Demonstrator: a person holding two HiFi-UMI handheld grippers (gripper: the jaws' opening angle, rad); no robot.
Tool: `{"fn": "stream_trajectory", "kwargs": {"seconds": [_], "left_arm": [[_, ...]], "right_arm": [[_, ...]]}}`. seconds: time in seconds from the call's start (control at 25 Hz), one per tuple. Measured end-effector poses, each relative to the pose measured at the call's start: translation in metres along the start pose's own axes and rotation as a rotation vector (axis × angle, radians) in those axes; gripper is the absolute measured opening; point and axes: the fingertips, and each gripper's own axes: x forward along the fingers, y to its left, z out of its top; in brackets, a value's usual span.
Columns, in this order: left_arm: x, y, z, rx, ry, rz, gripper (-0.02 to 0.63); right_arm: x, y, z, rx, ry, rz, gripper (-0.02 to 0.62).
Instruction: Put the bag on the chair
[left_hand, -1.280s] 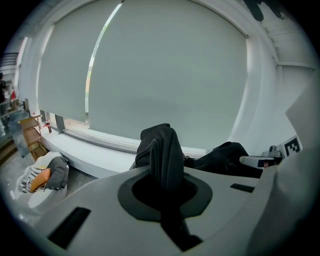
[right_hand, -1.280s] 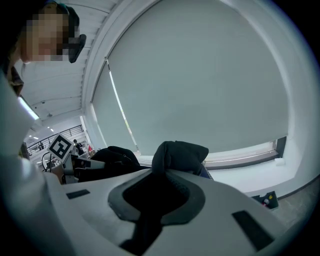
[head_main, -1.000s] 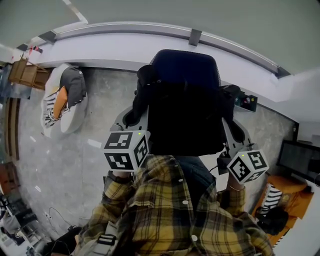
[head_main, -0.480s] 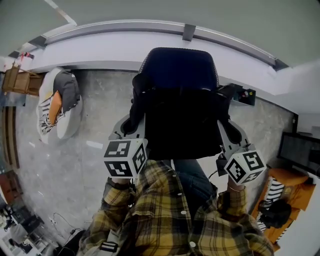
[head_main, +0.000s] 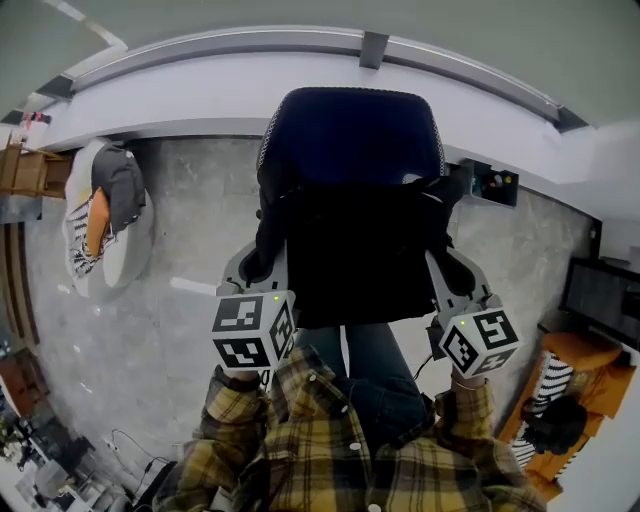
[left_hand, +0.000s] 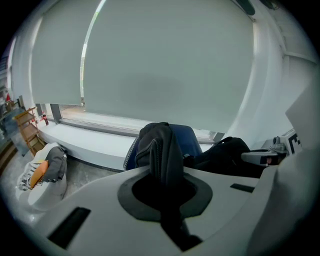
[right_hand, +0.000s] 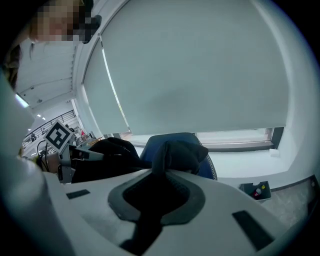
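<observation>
Floor (head_main: 190, 230): grey stone, runs under and to both sides of the chair.
Chair (head_main: 350, 135): blue mesh back faces you, straight ahead. The seat is wholly covered by the bag, so you cannot see it.
Bag (head_main: 365, 250): black and soft, hung between your two grippers in front of the chair back and over the seat. Its top edge crosses the lower part of the back.
Change: the bag and both grippers sit lower against the chair than a second ago. More blue mesh shows above the bag now.
Meaning: you are probably late in the lowering. Whether the bag's bottom already rests on the seat cannot be told, since the bag hides it.
Left gripper (left_hand: 162, 192): at the chair's left front corner, jaws almost together and pinching a fold of bag fabric that stands up between them.
Right gripper (right_hand: 155, 195): at the chair's right front corner, jaws likewise nearly closed, clamped on a bunched piece of the bag.
Next: keep both holds until the fabric slackens, then let go. Releasing early would probably let the bag slump forward off the seat toward your legs.
Box (head_main: 495, 183): small, dark, with coloured buttons, on the floor just right of the chair back. It is out of your way.
</observation>
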Motion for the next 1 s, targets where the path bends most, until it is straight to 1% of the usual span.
{"fn": "stream_trajectory", "kwargs": {"seconds": [0.16,0.4,0.68,0.84,1.0], "left_arm": [[0.02,0.004,-0.013,0.002,0.016,0.011,0.034],[0.057,0.008,-0.05,0.018,0.068,0.026,0.032],[0.093,0.018,-0.096,0.011,0.12,0.061,0.033],[0.108,0.025,-0.113,-0.014,0.135,0.085,0.032],[0.125,0.032,-0.126,-0.014,0.151,0.093,0.032]], "right_arm": [[0.017,-0.011,-0.016,-0.003,0.014,-0.015,0.043],[0.041,-0.029,-0.056,0.015,0.064,-0.039,0.043],[0.069,-0.046,-0.097,0.031,0.122,-0.049,0.043],[0.086,-0.053,-0.115,0.038,0.148,-0.049,0.043],[0.102,-0.06,-0.13,0.042,0.173,-0.048,0.043]]}}
